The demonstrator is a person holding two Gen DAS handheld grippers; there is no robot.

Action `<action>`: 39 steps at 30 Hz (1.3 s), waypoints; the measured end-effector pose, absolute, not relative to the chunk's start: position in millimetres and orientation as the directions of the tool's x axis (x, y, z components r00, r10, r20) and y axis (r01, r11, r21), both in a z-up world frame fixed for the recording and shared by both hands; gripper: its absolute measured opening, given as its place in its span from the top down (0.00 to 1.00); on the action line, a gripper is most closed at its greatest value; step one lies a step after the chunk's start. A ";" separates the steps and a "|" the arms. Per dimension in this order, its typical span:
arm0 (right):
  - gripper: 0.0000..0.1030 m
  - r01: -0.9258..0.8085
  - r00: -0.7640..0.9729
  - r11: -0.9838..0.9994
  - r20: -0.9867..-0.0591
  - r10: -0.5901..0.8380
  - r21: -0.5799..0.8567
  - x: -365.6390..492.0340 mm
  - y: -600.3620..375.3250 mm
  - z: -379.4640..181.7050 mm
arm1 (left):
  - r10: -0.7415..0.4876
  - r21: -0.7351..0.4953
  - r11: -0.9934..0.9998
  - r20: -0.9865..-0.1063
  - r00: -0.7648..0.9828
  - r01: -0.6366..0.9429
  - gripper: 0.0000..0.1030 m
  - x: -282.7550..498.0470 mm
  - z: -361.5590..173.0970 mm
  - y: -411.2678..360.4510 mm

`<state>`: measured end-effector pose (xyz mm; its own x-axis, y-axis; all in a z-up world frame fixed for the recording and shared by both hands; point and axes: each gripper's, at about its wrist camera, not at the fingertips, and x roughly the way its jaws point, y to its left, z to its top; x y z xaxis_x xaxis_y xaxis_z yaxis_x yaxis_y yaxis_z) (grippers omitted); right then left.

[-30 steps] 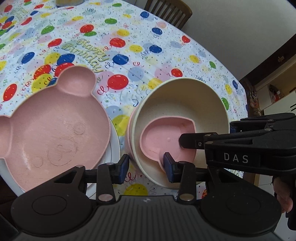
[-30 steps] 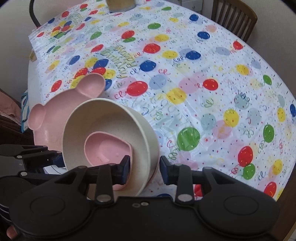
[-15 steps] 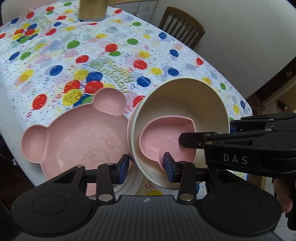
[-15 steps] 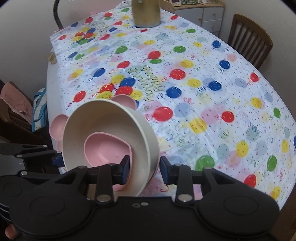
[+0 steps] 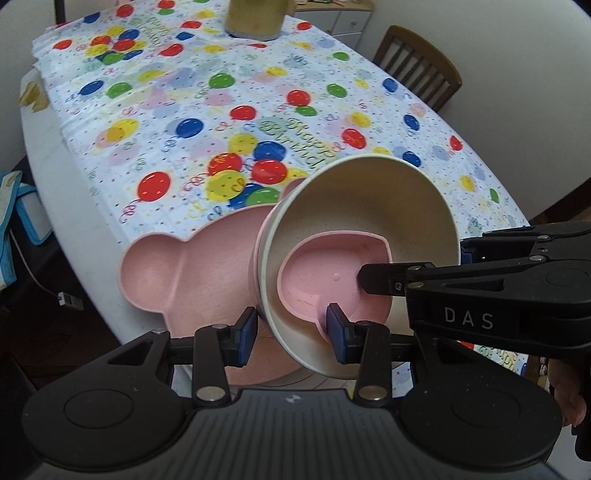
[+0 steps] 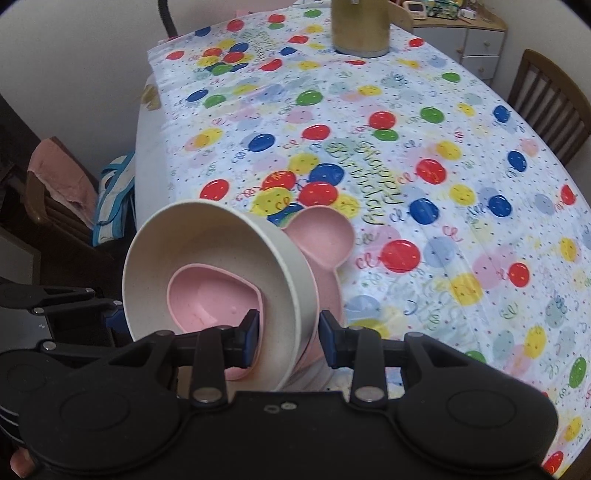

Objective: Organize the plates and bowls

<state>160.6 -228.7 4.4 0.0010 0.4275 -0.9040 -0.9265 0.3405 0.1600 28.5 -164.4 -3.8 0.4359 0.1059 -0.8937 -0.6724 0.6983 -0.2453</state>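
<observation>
A cream bowl (image 5: pixel 369 206) (image 6: pixel 207 240) holds a small pink bowl (image 5: pixel 325 273) (image 6: pixel 210 295), and a pink rim (image 5: pixel 258 269) shows nested under it. The stack hangs tilted above a pink bear-shaped plate (image 5: pixel 177 273) (image 6: pixel 325 236) near the table's edge. My left gripper (image 5: pixel 291 334) is shut on the stack's near wall, one pad inside and one outside. My right gripper (image 6: pixel 289 339) is shut on the opposite wall in the same way. In the left wrist view its inner finger (image 5: pixel 369 280) reaches into the small pink bowl.
A balloon-print tablecloth (image 5: pixel 221 110) (image 6: pixel 443 184) covers the round table. A gold canister (image 5: pixel 255 18) (image 6: pixel 360 26) stands at the far end. A wooden chair (image 5: pixel 417 70) (image 6: pixel 550 107) sits beyond the table. Another chair with pink cloth (image 6: pixel 59 177) stands left of the table's edge.
Both grippers have carried the bowl stack up and to the left, so it now overlaps the bear plate. More of the table and its left edge shows. The grips are unchanged.
</observation>
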 end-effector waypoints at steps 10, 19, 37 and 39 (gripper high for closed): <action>0.69 -0.936 -0.035 0.313 -0.927 0.374 0.162 143.7 -201.0 -20.0 | 0.083 -0.246 0.662 -0.915 0.396 -0.708 0.62 12.9 -30.4 -147.0; 0.69 -0.931 -0.033 0.333 -0.942 0.335 0.152 145.6 -194.6 -36.5 | 0.057 -0.256 0.659 -0.921 0.386 -0.707 0.62 17.3 -47.4 -143.0; 0.68 -0.921 -0.038 0.356 -0.948 0.317 0.157 152.1 -191.9 -51.4 | 0.062 -0.250 0.655 -0.923 0.380 -0.713 0.63 23.2 -60.1 -139.1; 0.68 -0.920 -0.038 0.360 -0.948 0.317 0.157 153.3 -191.8 -52.6 | 0.061 -0.253 0.654 -0.922 0.383 -0.713 0.63 23.3 -60.5 -138.8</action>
